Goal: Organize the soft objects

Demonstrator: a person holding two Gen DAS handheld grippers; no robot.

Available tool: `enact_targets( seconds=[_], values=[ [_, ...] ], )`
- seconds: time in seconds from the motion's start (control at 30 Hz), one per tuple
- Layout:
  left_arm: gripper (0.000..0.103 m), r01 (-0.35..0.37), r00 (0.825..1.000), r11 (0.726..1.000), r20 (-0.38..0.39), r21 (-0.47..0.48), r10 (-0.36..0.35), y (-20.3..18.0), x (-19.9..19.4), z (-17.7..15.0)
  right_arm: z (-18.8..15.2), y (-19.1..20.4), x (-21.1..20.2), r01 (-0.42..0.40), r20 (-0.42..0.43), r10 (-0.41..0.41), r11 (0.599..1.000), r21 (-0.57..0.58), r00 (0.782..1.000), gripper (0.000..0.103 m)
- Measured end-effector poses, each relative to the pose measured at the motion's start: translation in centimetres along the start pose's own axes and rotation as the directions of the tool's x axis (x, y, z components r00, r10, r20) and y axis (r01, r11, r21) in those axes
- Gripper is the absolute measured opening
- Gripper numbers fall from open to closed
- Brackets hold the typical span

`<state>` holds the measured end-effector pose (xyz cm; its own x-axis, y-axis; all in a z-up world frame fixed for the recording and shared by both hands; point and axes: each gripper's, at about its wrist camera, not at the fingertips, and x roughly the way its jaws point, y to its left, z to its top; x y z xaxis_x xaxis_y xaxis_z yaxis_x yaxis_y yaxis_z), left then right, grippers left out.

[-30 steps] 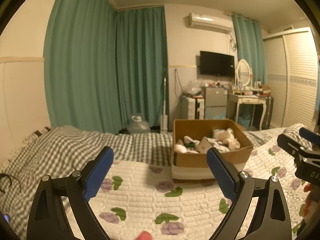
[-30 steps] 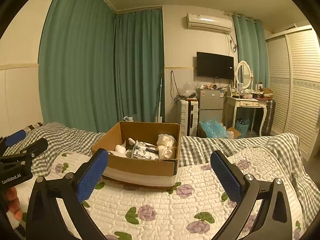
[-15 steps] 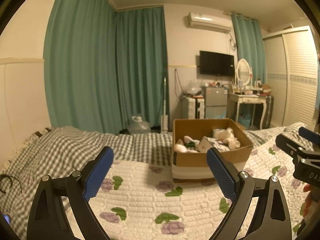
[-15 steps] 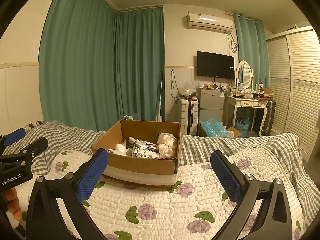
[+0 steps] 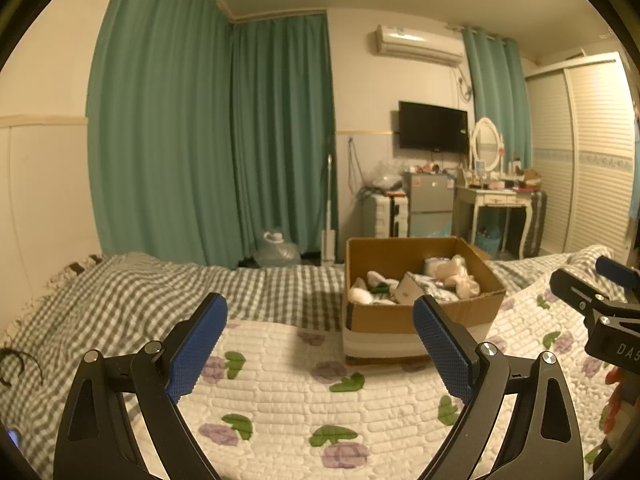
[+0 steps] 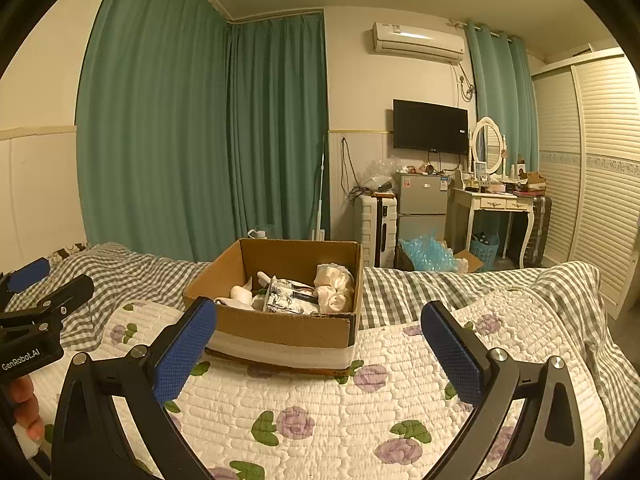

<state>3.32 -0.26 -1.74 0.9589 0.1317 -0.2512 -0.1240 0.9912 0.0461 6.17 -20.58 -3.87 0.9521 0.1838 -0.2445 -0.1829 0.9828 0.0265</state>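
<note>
At my far left lies the grey checked blanket (image 5: pixel 120 296), and over it the white quilt (image 5: pixel 304 408) with purple flowers, both as they lay a second ago. My left gripper (image 5: pixel 316 344) hangs above the quilt with its blue pads (image 5: pixel 198 344) spread wide and nothing between them. It has barely shifted since the earlier frames; the box sits in almost the same spot in its view.

Next comes the cardboard box (image 6: pixel 280 332), resting on the quilt ahead of both tools, a little right of my left gripper and a little left of my right one. The soft objects (image 6: pixel 334 288) are inside it: white rounded pieces (image 6: pixel 242 292) toward the left, a flower-print pouch (image 6: pixel 288 300) in the middle, cream bundles on the right. None of them has moved.

My right gripper (image 6: pixel 318 344) is also wide open and empty, hovering over the quilt just short of the box. Its view has eased slightly; the box stands a touch lower in frame than one second ago.

Behind the bed hang green curtains (image 6: pixel 200 128), and further right are the television (image 6: pixel 430 124), a small fridge (image 6: pixel 422 204), the white dressing table (image 6: pixel 500 204) and the slatted wardrobe (image 6: pixel 592 160).
</note>
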Motion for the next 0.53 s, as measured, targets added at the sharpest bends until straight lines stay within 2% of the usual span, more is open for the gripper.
enact_targets(
  seconds=[0.53],
  values=[
    [0.095, 0.004, 1.0, 1.0, -0.005, 0.002, -0.004, -0.03, 0.04, -0.21, -0.04, 0.02, 0.55, 0.002, -0.014, -0.002, 1.0, 0.003, 1.0, 0.103]
  ],
)
